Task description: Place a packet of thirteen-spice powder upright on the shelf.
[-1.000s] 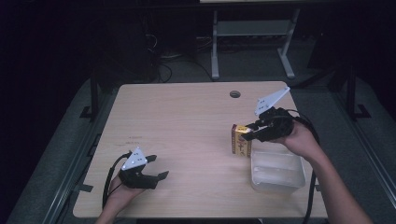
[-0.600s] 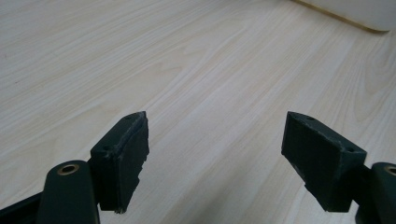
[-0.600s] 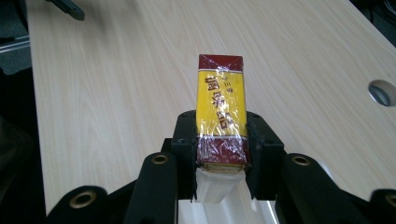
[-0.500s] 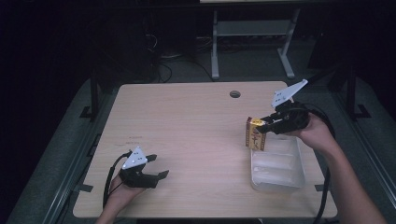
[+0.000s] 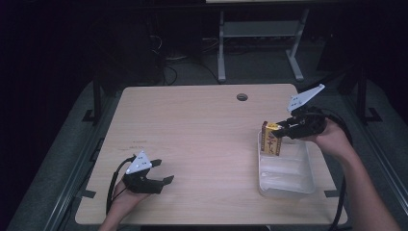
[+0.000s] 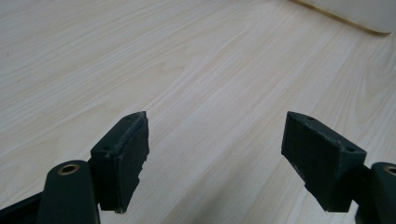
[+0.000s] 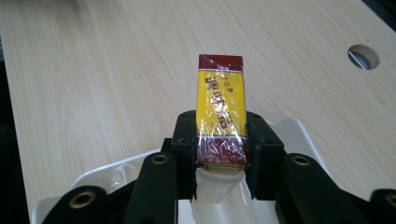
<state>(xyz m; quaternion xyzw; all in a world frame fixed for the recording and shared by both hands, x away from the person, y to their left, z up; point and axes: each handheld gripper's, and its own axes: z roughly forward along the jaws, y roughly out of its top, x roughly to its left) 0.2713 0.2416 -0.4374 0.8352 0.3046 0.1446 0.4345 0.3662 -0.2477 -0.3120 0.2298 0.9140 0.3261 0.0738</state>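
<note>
1. A yellow and dark red packet (image 7: 220, 112) is clamped between the jaws of the right hand-held gripper (image 5: 285, 133), which is closed on the packet's lower part; the pads are seen pressed against both of its sides in the right gripper view.
2. The packet (image 5: 271, 138) is held upright over the far end of a clear plastic tray (image 5: 308, 176), which sits near the right edge of the tabletop (image 5: 202, 130), toward the near right corner.
3. The pick-up is judged done; the packet appears to be carried above the tray rather than resting in it, though contact with the tray floor cannot be told.
4. What seems left: lowering the packet into the tray and releasing it.
5. The left hand-held gripper (image 5: 163, 182) is held near the near left corner of the tabletop with its jaws apart and nothing between them.
</note>
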